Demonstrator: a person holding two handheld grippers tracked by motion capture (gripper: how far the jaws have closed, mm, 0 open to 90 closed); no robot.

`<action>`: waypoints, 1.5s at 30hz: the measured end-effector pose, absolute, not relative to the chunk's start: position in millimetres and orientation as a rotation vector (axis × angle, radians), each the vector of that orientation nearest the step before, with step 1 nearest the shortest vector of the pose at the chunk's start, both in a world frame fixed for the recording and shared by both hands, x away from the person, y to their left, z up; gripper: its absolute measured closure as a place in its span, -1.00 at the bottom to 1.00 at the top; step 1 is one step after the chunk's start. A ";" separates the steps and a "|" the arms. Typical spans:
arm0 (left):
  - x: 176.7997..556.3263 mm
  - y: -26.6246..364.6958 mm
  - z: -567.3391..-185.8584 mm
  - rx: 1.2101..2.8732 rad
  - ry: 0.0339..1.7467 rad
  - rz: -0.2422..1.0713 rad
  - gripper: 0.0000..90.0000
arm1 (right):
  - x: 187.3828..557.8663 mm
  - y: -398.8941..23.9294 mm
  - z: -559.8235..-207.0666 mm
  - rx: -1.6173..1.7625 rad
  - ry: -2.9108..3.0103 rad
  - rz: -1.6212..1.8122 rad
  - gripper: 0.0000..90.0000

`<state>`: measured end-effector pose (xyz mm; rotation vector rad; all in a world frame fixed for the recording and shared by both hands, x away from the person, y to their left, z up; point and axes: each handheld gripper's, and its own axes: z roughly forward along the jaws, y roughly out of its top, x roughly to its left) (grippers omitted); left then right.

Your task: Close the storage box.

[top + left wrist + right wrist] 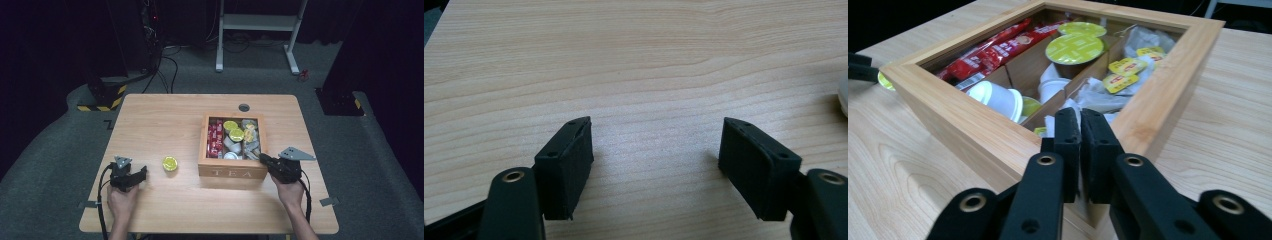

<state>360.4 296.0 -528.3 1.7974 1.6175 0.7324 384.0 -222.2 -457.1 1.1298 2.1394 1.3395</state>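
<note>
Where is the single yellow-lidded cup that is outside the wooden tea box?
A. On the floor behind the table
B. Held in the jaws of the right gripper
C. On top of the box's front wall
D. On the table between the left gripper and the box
D: in the high view the yellow-lidded cup rests on the table, right of the left gripper and left of the tea box.

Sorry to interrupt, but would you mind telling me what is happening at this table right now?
A person sits at a wooden table with a gripper in each hand. The left gripper is open and empty, resting on the table short of a single yellow-lidded pod. The right gripper is shut at the near right corner of a wooden box marked TEA, which holds red sachets, more pods and tea bags. Whether its fingers pinch anything I cannot tell.
</note>
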 end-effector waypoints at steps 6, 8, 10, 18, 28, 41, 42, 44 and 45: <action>360.5 295.6 -528.5 1.793 1.618 0.731 -0.34 | 382.0 -242.3 -457.3 1.180 2.093 1.379 0.77; 360.5 295.5 -528.5 1.792 1.619 0.730 -0.34 | 381.3 -250.8 -457.4 1.199 2.072 1.378 0.74; 360.5 295.4 -528.5 1.793 1.617 0.731 -0.34 | 381.2 -259.0 -458.0 1.218 2.050 1.379 0.68; 360.5 295.3 -528.6 1.795 1.614 0.729 -0.34 | 386.7 -282.4 -471.3 1.305 2.009 1.307 0.56; 360.6 295.3 -528.6 1.798 1.609 0.731 -0.35 | 393.2 -291.2 -493.9 1.396 2.011 1.185 0.50; 360.6 295.3 -528.6 1.799 1.608 0.730 -0.35 | 401.7 -288.2 -506.0 1.439 2.028 1.045 0.38; 360.6 295.3 -528.6 1.799 1.608 0.730 -0.35 | 402.4 -288.1 -506.9 1.439 2.027 1.038 0.37; 360.6 295.3 -528.6 1.799 1.608 0.730 -0.35 | 403.5 -288.1 -508.1 1.443 2.026 1.024 0.36; 360.6 295.2 -528.7 1.799 1.608 0.730 -0.35 | 404.0 -288.3 -508.7 1.449 2.024 1.020 0.35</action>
